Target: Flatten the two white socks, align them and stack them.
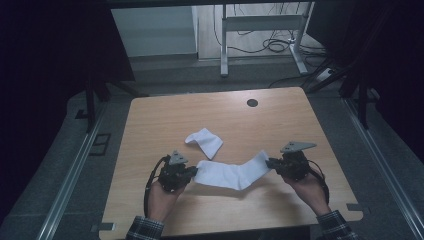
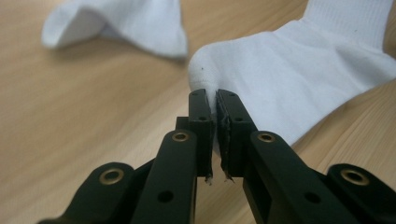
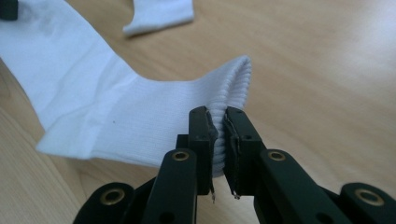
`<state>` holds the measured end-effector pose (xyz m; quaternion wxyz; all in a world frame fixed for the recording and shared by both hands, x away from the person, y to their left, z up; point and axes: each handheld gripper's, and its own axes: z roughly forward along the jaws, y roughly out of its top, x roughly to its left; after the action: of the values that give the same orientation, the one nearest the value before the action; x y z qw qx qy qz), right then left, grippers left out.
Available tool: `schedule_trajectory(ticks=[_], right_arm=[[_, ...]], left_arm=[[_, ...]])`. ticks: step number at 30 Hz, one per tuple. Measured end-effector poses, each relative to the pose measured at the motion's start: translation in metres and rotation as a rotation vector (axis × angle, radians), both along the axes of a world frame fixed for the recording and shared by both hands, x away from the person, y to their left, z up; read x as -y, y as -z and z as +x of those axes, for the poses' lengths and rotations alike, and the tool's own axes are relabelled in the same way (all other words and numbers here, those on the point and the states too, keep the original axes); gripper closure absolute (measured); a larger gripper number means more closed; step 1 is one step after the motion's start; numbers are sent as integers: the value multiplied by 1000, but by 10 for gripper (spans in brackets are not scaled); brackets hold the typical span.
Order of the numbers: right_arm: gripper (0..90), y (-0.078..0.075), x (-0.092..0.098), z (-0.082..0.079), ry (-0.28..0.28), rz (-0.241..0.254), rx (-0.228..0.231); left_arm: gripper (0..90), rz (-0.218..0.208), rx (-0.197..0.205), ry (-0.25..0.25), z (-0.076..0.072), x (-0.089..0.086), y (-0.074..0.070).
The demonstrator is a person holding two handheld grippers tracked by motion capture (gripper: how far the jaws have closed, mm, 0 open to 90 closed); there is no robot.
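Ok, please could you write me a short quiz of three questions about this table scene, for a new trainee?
1. True or false: the long white cotton sock is gripped at both ends.
2. Which end does the left tool pinch? A) ribbed cuff B) toe C) heel
3. Fill in: the second, folded white sock lies loose on the light wooden table, ______ the held one from the person's side.

Key:
1. True: the left tool and the right tool are each shut on one end.
2. B; the right tool holds the ribbed cuff.
3. beyond
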<state>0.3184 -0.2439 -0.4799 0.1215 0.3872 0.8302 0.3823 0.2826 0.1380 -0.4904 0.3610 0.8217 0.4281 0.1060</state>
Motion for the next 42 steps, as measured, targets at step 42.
schedule_trajectory(ticks=[42], right_arm=[[545, 48, 41, 15, 93, -129, -12]], left_arm=[[566, 55, 17, -7, 92, 75, 23]])
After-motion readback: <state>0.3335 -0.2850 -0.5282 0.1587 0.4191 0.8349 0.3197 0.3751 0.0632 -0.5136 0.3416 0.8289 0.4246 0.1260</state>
